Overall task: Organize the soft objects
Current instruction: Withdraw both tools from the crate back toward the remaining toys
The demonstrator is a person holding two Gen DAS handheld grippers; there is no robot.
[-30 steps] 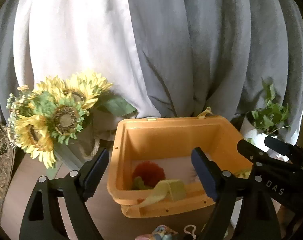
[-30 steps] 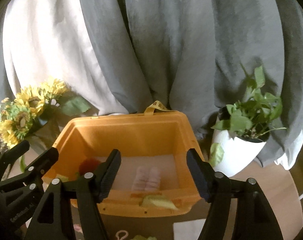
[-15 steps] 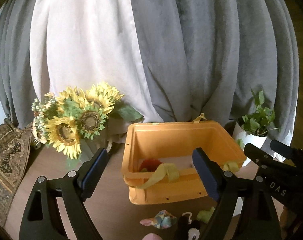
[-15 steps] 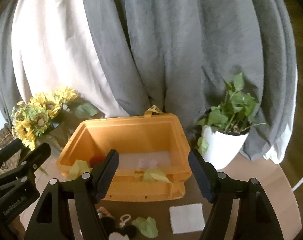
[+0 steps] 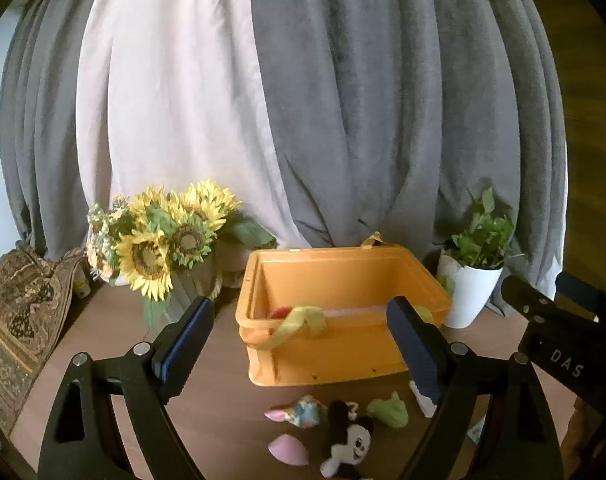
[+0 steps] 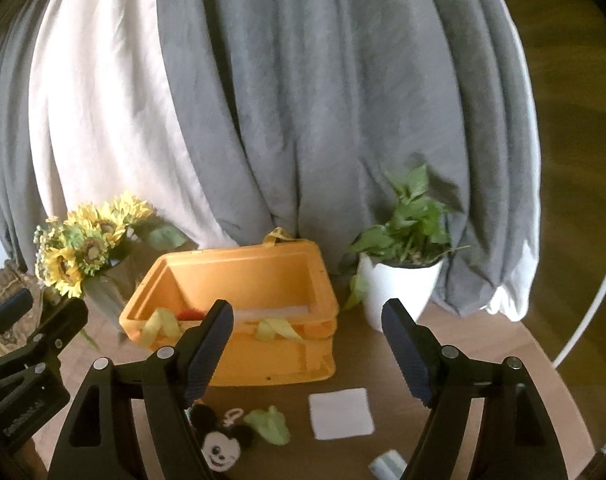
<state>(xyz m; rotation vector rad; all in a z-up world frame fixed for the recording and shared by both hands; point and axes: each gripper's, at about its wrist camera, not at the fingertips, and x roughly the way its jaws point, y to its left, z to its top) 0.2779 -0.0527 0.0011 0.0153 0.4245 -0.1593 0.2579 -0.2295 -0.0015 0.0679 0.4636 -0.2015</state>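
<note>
1. Left wrist view is showing both grippers pulling back from the orange crate (image 5: 335, 344): 1 second ago the crate was filling the frame, and now the whole crate and the tabletop (image 5: 215, 392) in front of it are in sight.
2. The left gripper (image 5: 303, 344) is standing wide and carrying nothing; the right gripper (image 6: 307, 348) is likewise spread wide and empty.
3. The retreat is uncovering soft items lying on the table just in front of the crate: a Mickey Mouse plush (image 5: 349, 440), a pink sponge (image 5: 289, 450), a green soft piece (image 5: 389, 410) and a pastel plush (image 5: 299, 414). A white square cloth (image 6: 340, 413) is lying flat to the right of them.
4. Judging from this, a drop into the crate is finished and a next pick is coming; several items are remaining outside.
5. Inside the crate a red fuzzy item (image 5: 279, 313) is showing, and yellow-green cloth strips (image 5: 299, 324) are draping over the near rim.
6. The Mickey plush is lying with its long axis running from the crate toward the cameras, face up, head pointing somewhat right.
</note>
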